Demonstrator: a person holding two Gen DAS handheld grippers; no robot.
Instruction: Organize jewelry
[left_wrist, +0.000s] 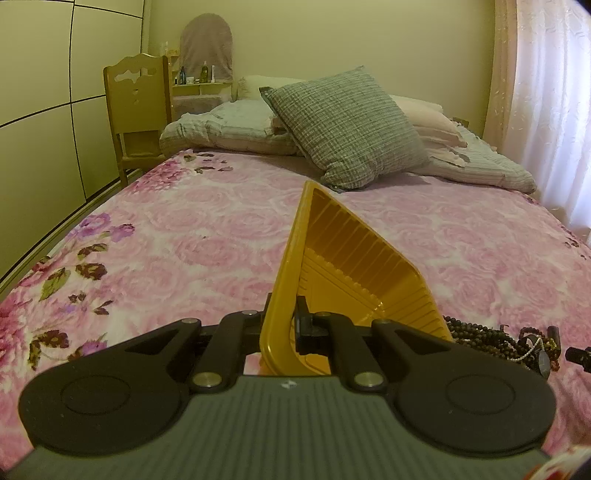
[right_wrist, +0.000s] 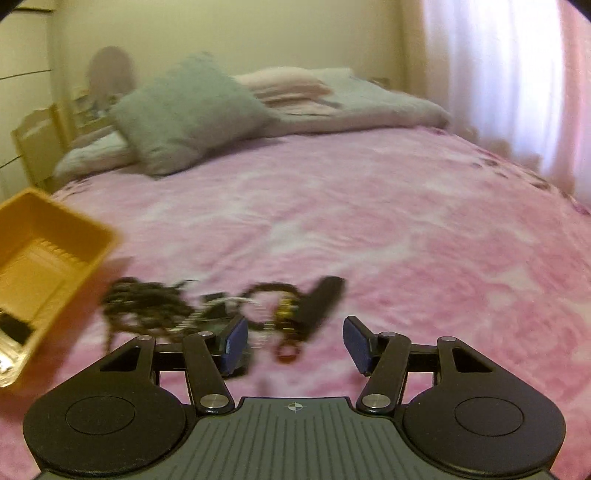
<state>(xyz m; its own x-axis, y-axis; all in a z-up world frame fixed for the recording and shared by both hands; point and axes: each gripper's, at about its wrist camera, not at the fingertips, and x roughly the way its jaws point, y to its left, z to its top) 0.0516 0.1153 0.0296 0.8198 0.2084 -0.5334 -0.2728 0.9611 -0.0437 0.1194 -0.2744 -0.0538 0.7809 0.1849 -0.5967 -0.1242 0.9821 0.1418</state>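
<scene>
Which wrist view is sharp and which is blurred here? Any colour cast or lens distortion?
Left wrist view: sharp; yellow tray, grey cushion and bead pile crisp, yellow-green cast, fisheye bends the wardrobe lines. Right wrist view: motion-smeared throughout; jewelry pile and cushion streaked, curtain blown out, only the right tongs fairly sharp.

A yellow plastic tray (left_wrist: 332, 258) with ribbed inner walls is tilted up on its side, one rim clamped in the left claw (left_wrist: 291, 325) above the pink floral bed (left_wrist: 184, 229). Just beside it on the bed lies a tangled heap of jewelry (right_wrist: 221, 310): dark bead strands (left_wrist: 476, 332), a pale pearl-like string (right_wrist: 229, 306), a small reddish ring (right_wrist: 286, 352), and a dark oblong piece (right_wrist: 321, 299), blurred.
</scene>
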